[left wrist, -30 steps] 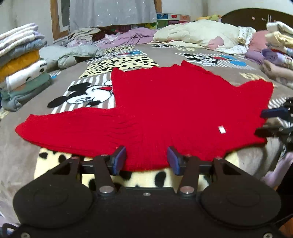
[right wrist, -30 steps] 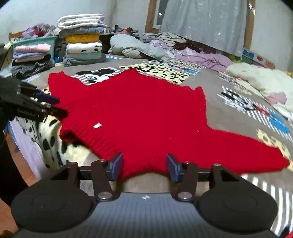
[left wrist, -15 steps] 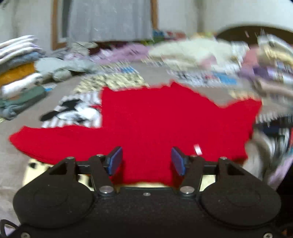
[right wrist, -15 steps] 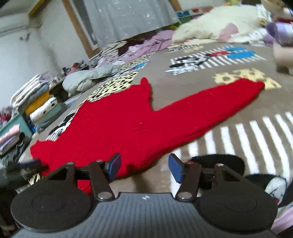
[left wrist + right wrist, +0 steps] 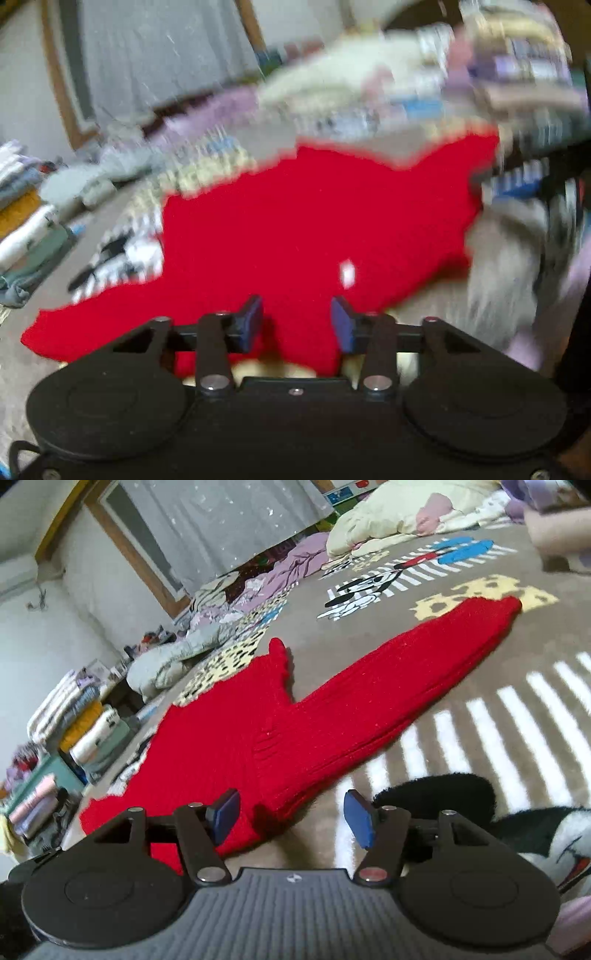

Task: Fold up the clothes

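Left wrist view, blurred: red sweater (image 5: 314, 229) lay spread flat on the bed (image 5: 491, 273), its near hem w/ white tag at 12 o'clock just ahead of the left tongs (image 5: 296, 325), blue pads apart, holding nothing.

Right wrist view: right tongs (image 5: 291, 821) also apart & empty, sweater body toward 11, one sleeve (image 5: 424, 672) stretched toward 1.

Judged step: lining up for a sleeve fold; next needs tongs closing on the sleeve.

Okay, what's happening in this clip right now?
A red sweater lies spread flat on a cartoon-print blanket on a bed, one sleeve stretched out. A person holds two grippers at its near edge: the left gripper and the right gripper, both open, neither gripping cloth. No fold is made yet. The left view is blurred.
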`<state>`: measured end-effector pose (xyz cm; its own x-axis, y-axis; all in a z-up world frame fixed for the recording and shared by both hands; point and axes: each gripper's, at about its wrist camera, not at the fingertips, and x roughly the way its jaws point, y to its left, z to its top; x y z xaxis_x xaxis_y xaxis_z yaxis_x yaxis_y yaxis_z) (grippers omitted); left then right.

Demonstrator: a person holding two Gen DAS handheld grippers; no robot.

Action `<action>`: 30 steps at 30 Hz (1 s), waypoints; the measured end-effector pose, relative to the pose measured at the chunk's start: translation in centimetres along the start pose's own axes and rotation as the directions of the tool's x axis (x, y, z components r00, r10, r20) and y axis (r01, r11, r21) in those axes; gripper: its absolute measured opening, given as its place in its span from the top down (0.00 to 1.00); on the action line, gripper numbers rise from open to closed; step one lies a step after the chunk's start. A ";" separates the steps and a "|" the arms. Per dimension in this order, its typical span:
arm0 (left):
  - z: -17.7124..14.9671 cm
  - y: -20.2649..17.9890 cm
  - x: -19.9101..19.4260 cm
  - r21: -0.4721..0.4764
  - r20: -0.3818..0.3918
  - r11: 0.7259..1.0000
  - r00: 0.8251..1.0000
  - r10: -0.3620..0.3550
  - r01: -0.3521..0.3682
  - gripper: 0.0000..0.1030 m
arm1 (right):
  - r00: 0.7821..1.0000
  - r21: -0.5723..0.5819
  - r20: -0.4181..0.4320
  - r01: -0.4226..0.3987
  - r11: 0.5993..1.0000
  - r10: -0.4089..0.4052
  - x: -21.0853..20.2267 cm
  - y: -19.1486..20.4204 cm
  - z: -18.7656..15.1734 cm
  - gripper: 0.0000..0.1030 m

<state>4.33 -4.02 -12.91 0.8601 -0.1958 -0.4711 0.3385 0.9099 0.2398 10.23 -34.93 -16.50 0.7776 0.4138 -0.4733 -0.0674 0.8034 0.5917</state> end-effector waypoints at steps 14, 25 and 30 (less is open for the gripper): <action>0.6 -4.4 1.8 0.075 -0.064 0.993 0.995 -0.083 0.087 0.62 | 0.995 0.178 0.035 -0.094 0.980 0.089 1.1 -2.0 0.4 0.40; 3.0 -4.9 1.8 -0.007 -0.057 0.989 0.988 -0.146 0.145 0.60 | 0.992 0.185 0.048 -0.124 0.975 0.117 1.6 -2.6 0.6 0.40; 6.0 -3.4 4.2 -0.108 -0.073 0.982 0.984 -0.163 0.155 0.53 | 0.990 0.167 0.045 -0.137 0.977 0.131 1.8 -2.5 0.7 0.40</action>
<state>9.03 -10.13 -10.61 0.7628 -0.3145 -0.5650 0.4244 0.9027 0.0706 12.25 -36.51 -18.43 0.7895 0.4957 -0.3619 -0.0679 0.6566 0.7512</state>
